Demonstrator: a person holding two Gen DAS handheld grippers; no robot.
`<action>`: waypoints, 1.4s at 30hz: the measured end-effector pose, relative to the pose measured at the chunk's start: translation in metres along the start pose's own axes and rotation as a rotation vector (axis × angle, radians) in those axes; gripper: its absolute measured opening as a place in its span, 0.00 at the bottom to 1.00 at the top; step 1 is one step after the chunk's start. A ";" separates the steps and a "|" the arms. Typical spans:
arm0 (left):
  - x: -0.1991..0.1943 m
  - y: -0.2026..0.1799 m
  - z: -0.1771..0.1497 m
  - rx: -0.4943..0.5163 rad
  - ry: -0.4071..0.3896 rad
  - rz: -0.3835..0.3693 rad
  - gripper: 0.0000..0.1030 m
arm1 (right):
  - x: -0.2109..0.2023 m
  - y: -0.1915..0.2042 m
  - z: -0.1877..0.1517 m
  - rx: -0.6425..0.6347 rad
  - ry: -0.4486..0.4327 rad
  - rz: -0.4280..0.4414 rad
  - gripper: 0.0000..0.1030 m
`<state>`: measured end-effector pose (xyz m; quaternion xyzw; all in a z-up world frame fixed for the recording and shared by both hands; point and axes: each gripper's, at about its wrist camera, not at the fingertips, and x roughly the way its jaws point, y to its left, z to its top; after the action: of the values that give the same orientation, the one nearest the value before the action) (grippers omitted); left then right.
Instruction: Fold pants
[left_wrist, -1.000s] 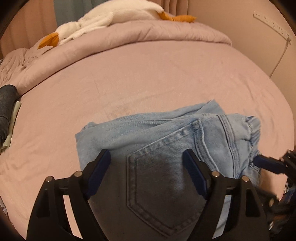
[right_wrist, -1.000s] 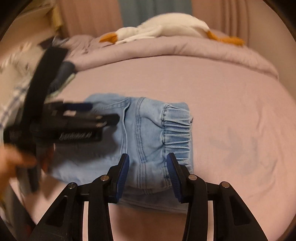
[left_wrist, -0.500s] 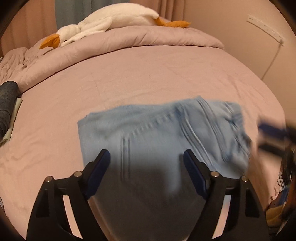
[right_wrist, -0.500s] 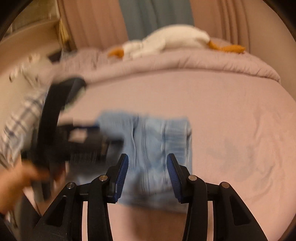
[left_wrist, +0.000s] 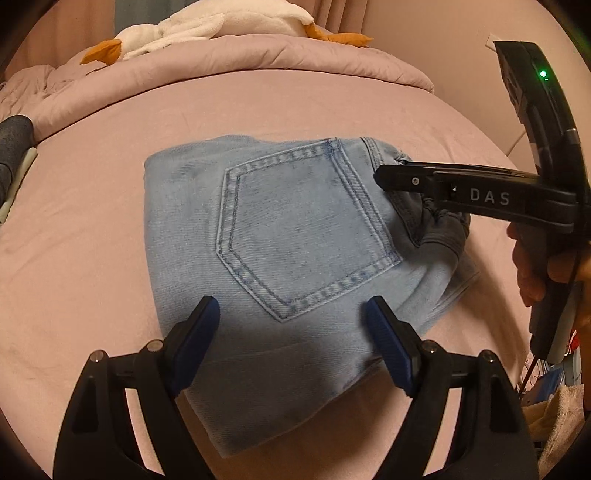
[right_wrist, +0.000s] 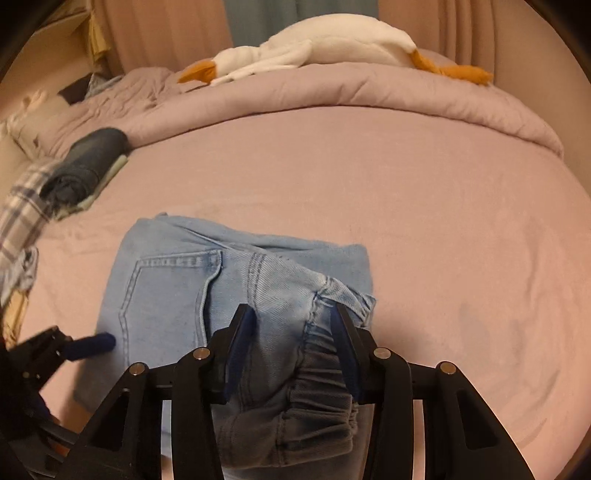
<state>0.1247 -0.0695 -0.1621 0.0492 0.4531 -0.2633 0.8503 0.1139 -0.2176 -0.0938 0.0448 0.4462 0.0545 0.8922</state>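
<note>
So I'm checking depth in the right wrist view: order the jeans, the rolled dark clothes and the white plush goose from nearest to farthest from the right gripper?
1. Jeans: between the right gripper's fingers, on the bed.
2. Rolled dark clothes: far left, at the bed's edge.
3. White plush goose: farthest, atop the folded duvet.

The left gripper (left_wrist: 291, 325) was held low with its two blue-padded fingers (left_wrist: 195, 339) spread wide apart, nothing between them. The right gripper (right_wrist: 293, 339) pointed forward and downward, its blue pads (right_wrist: 240, 343) set moderately apart with a bunched fold of fabric lying between them; actual pad contact could not be confirmed. The person's right hand (left_wrist: 535, 258) was wrapped around that gripper's handle at the frame's right edge.
</note>
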 end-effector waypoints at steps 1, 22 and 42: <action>0.000 0.000 0.001 0.001 -0.001 0.001 0.79 | -0.002 0.001 0.000 -0.005 0.000 -0.004 0.42; 0.004 0.008 -0.001 -0.037 -0.020 0.095 0.79 | -0.031 0.012 -0.056 -0.108 -0.037 -0.062 0.42; 0.009 0.007 -0.002 -0.039 -0.024 0.089 0.80 | -0.032 0.009 -0.063 -0.065 -0.087 -0.045 0.42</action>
<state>0.1308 -0.0663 -0.1713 0.0496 0.4453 -0.2167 0.8674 0.0435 -0.2109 -0.1053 0.0079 0.4058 0.0469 0.9127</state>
